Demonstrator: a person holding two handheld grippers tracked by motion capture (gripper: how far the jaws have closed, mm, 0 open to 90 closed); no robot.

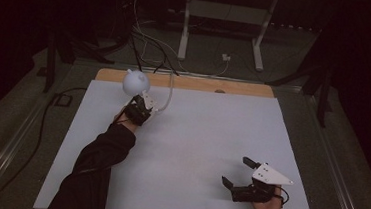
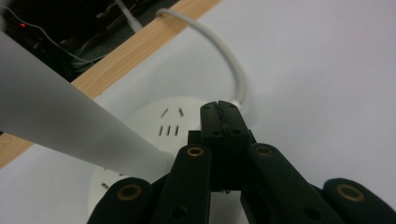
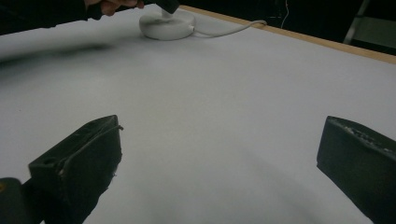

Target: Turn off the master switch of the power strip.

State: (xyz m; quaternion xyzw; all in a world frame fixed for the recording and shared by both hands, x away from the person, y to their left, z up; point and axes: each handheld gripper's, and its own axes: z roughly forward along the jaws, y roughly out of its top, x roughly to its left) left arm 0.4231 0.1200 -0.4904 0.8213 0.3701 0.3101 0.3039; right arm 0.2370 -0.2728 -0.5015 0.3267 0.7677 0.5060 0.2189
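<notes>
White lamp [image 1: 136, 82] on pale board [image 1: 196, 135], wooden table edge [image 1: 245, 88], dark room, left hand-held gripper [image 1: 141, 102] closed, right hand-held gripper [image 1: 241, 171] open.

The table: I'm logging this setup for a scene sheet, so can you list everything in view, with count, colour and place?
Desk lamp: one, white, far left of the table, round head above its round base.
Lamp cable: one, white, running from the base over the far edge.
Table sheet: one, pale grey-white, covering the tabletop.
Wooden edge: one, light brown strip along the far side.
Stand: one, white frame, on the floor beyond the table.
Left gripper: one, black, jaws shut, tips above the lamp base.
Right gripper: one, black, jaws open, near right of the table.
</notes>
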